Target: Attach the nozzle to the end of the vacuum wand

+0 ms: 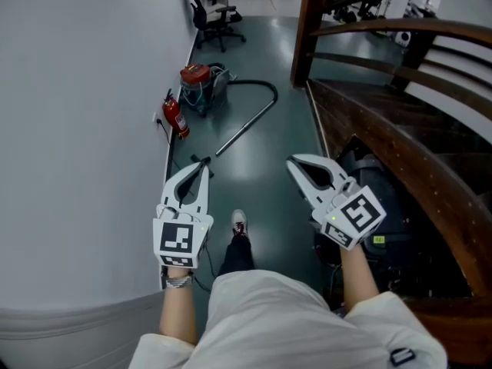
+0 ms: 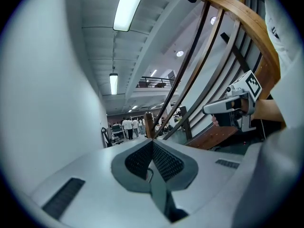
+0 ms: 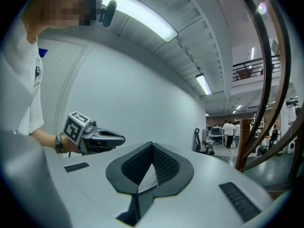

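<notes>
A white, tapered left gripper (image 1: pixel 203 166) and a matching right gripper (image 1: pixel 293 162) each carry, at the hand end, a white cube (image 1: pixel 182 238) printed with black square markers. Inside their jaws are dark grey dimpled pads (image 2: pixel 140 159). Behind the left gripper sits a silvery wristband (image 1: pixel 177 281). Behind both is a loose cream shirt (image 1: pixel 269 314), and between them are dark trousers (image 1: pixel 236 257) and a white shoe (image 1: pixel 239 221).

Head camera looks steeply down on left tool (image 1: pixel 204 165) and right tool (image 1: pixel 292 162); each tool's own camera faces level along the hall (image 1: pixel 261 129), catching the other tool.
</notes>
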A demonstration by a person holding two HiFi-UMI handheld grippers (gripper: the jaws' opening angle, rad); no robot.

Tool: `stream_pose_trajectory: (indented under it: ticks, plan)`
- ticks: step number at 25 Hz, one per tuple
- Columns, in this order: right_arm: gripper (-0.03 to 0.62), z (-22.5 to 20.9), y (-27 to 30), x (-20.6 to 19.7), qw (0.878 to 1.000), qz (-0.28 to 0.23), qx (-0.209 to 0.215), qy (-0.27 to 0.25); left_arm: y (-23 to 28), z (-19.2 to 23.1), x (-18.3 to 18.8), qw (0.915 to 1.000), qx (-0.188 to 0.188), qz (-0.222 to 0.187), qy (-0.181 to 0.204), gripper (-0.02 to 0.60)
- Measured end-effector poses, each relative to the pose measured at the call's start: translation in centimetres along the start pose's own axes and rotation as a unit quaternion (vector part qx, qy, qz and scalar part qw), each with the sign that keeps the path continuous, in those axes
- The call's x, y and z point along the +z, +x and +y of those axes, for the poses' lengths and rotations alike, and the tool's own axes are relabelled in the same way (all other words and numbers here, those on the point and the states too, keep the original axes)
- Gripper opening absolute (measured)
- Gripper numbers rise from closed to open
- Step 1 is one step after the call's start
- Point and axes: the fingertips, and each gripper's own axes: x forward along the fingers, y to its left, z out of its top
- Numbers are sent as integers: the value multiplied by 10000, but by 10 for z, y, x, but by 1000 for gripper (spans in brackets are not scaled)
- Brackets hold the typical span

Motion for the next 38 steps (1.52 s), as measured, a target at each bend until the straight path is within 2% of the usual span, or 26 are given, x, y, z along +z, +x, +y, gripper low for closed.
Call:
stream_pose_trajectory:
  ticks: [3, 13, 20, 25, 32, 38]
  plan:
    - [26, -25, 26, -3, 9999, 48, -26, -123, 37, 19, -5, 10000, -34, -40, -34, -2]
    - [26, -138, 142, 12, 9997, -119, -222, 61, 174, 112, 2, 9998, -142, -76, 102, -2]
    - [26, -191, 210, 13, 9994, -169, -284, 118, 240, 161, 5, 9997, -189, -45, 135, -2]
    - [26, -213, 247, 8, 9993, -154, -303, 153, 267, 193, -6, 9999, -119, -1, 72, -2]
    - [28, -230, 276, 3, 9994, -97, -265, 215, 289, 213, -15, 9999, -98, 62, -3, -2]
    - [26, -232, 305, -3, 9993, -89, 27, 350, 304, 239, -26, 10000, -24, 58, -50, -2]
